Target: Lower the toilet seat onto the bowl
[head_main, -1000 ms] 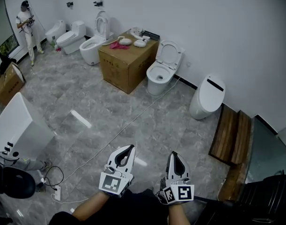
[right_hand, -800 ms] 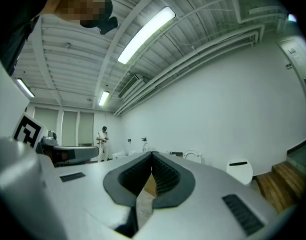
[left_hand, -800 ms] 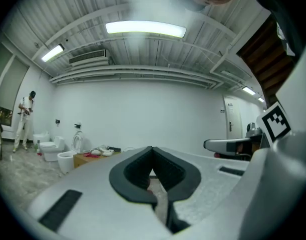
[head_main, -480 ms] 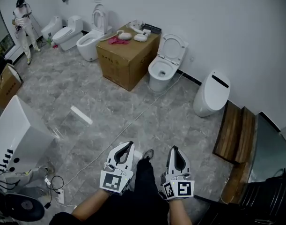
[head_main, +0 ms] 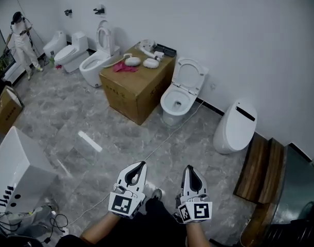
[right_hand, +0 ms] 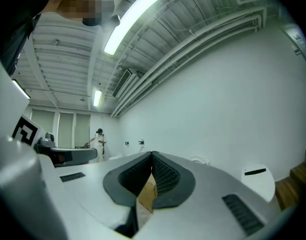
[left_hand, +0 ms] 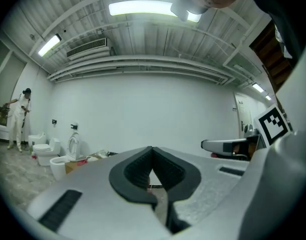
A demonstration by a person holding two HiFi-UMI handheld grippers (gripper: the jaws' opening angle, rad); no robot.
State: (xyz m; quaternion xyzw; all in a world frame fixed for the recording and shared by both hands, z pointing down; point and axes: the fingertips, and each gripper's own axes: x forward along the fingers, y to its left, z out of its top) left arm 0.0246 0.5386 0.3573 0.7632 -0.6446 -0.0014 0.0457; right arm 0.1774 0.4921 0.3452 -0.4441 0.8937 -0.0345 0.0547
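Toilet seat (head_main: pixel 189 75) upright, well beyond left claw (head_main: pixel 141 164), right claw (head_main: pixel 190 169).

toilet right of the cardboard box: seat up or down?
Up. The seat stands raised, leaning back toward the wall, and the open bowl shows in front of it.

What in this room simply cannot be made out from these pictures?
The small white objects on the brown cardboard box: head view, too small to identify.
The white toilet with raised lid: bowl hidden behind the left gripper and right gripper in their own views.
The person in white clothing: head view, too distant to tell what is held.
The black object: head view, cut off by the lower right corner.
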